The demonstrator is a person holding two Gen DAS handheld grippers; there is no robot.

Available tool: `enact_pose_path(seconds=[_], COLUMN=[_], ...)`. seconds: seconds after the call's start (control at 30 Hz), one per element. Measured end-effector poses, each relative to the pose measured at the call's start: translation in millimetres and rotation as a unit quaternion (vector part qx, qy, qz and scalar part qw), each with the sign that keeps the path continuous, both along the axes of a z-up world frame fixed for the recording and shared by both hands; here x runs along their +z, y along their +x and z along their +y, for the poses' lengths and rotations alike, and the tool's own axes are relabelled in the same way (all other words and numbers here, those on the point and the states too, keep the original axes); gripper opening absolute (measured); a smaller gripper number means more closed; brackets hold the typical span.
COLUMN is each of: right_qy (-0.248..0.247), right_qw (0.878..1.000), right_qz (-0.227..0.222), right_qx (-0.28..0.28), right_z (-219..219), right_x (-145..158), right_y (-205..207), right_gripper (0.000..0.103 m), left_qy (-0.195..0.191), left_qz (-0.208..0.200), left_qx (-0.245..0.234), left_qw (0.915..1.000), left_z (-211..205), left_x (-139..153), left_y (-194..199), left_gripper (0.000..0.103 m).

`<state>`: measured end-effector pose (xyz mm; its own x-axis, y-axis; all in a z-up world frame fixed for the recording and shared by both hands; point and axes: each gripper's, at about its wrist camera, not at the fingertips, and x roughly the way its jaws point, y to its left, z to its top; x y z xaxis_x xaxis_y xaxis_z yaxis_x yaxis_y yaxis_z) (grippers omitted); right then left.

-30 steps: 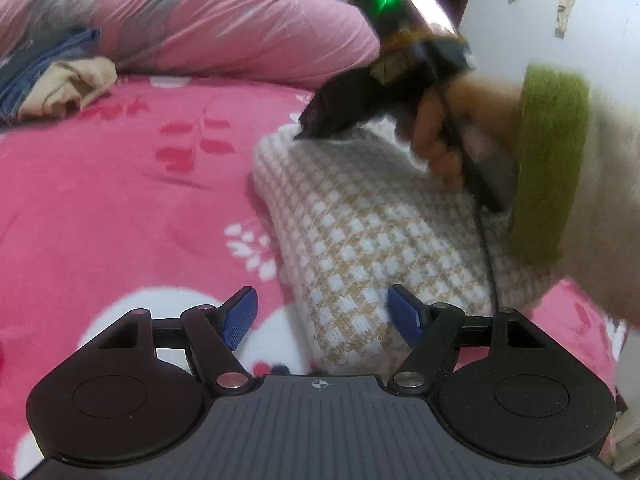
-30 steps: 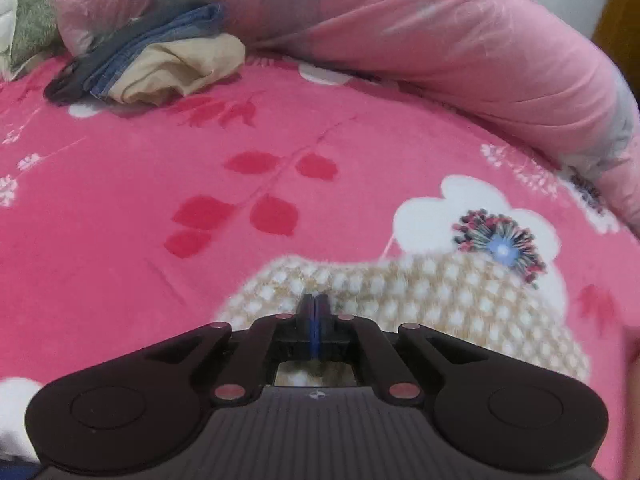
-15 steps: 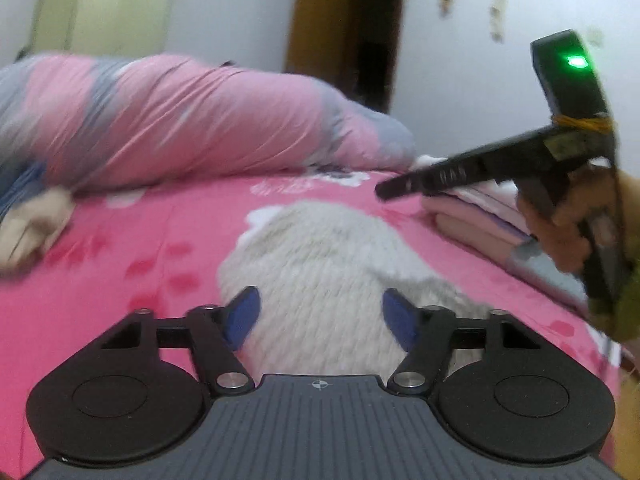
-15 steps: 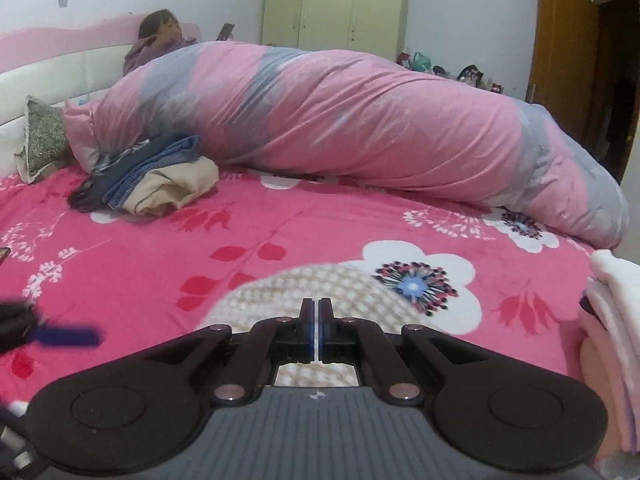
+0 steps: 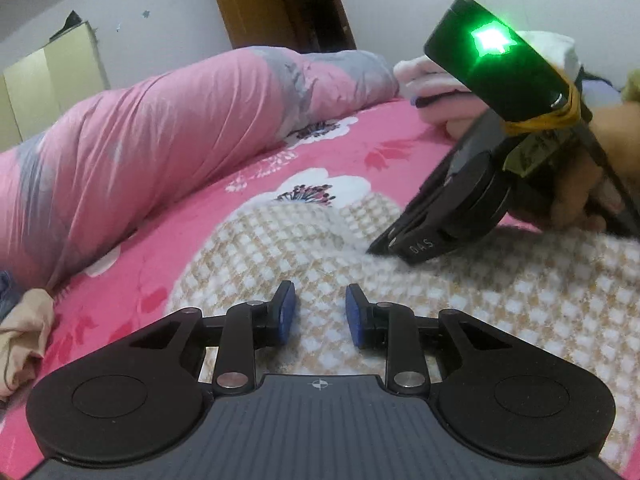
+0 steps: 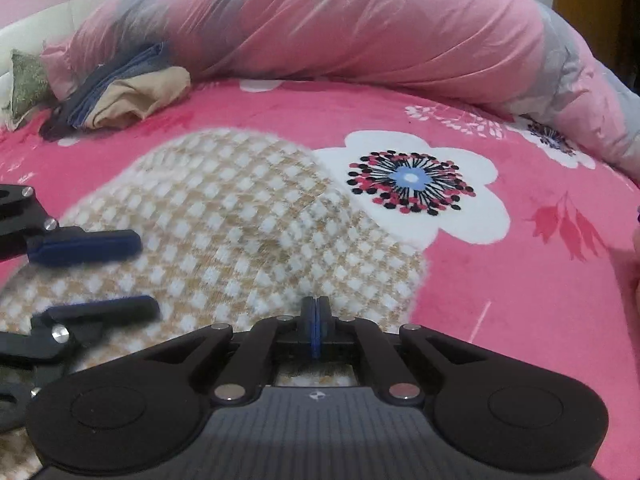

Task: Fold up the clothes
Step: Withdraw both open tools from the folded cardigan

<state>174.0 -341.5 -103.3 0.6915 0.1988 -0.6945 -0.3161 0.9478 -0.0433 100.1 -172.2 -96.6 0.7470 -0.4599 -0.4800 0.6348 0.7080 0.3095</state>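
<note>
The checked sweater [image 5: 460, 292] lies folded on the pink flowered bed [image 6: 520, 280], in the middle of the cover, with its far rounded edge beside a big white flower [image 6: 416, 184]. Both tools are over it.

The left hand-held gripper [image 5: 318, 314] hovers low above the near part of the sweater. Its jaws are closing: a second ago the blue pads [image 5: 286, 312] stood wide apart, half a second ago a little nearer, and now only a narrow gap is left between them. The knit shows in that gap underneath, but the pads do not press on it. The view has also rolled, so the bed now slopes across the frame where it lay level half a second ago.

The right hand-held gripper [image 6: 316, 324] is closed, pads pressed flat together with nothing between them, just as in both earlier frames. Its tip sits at the sweater's right edge; seen from the left wrist, the tip [image 5: 380, 246] touches or nearly touches the knit. Half a second ago it was lifted clear, in front of the stack of folded clothes [image 5: 436, 92] at the bed's far right side. A hand [image 5: 580, 196] grips its handle.

A rolled pink quilt [image 6: 340, 28] lies along the far edge of the bed. A heap of denim and beige clothes [image 6: 120, 92] sits at the far left corner, well apart from the sweater.
</note>
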Motion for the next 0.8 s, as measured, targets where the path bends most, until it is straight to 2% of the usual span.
enact_pose_path(seconds=[0.13,0.2,0.3,0.33,0.4,0.43,0.5,0.57,0.67,0.73,0.8], right_qy=[0.026,0.051,0.063,0.061,0.041,0.029,0.045,0.088,0.18,0.222,0.255], right_qw=[0.999,0.997,0.995,0.996,0.999,0.999,0.999,0.996,0.981,0.968,0.956], right_qz=[-0.031,-0.061,-0.072,-0.061,-0.006,0.028,0.018,0.019,-0.009,-0.041,-0.068], right_qx=[0.009,0.017,0.031,0.03,0.014,0.005,0.012,-0.013,-0.077,-0.109,-0.128], right_z=[-10,-18,-18,-18,-17,-17,-20,-33,-72,-98,-117], right_x=[33,54,65,61,30,9,-14,-6,24,42,52], right_y=[-7,-8,9,20,46,59,59,56,19,-29,-82], right_gripper=[0.0,0.0,0.0,0.0,0.0,0.0,0.0,0.0,0.001,0.002,0.011], left_qy=[0.005,-0.008,0.001,0.004,0.022,0.029,0.044,0.059,0.064,0.064,0.066], left_qz=[0.008,-0.012,-0.026,-0.007,0.05,0.047,0.041,0.023,0.014,0.014,0.011], left_qx=[-0.02,-0.025,-0.021,-0.019,-0.011,-0.011,-0.011,-0.013,-0.012,-0.01,-0.007], left_qw=[0.9998,0.9996,0.9994,0.9998,0.9985,0.9984,0.9981,0.9979,0.9978,0.9978,0.9977], left_z=[8,7,-10,-17,-30,-34,-41,-43,-43,-44,-45], left_x=[26,38,38,32,14,9,1,1,-1,-1,0], left_y=[4,9,33,47,71,72,72,65,65,66,64], left_gripper=[0.03,0.031,0.031,0.031,0.031,0.031,0.031,0.031,0.031,0.032,0.032])
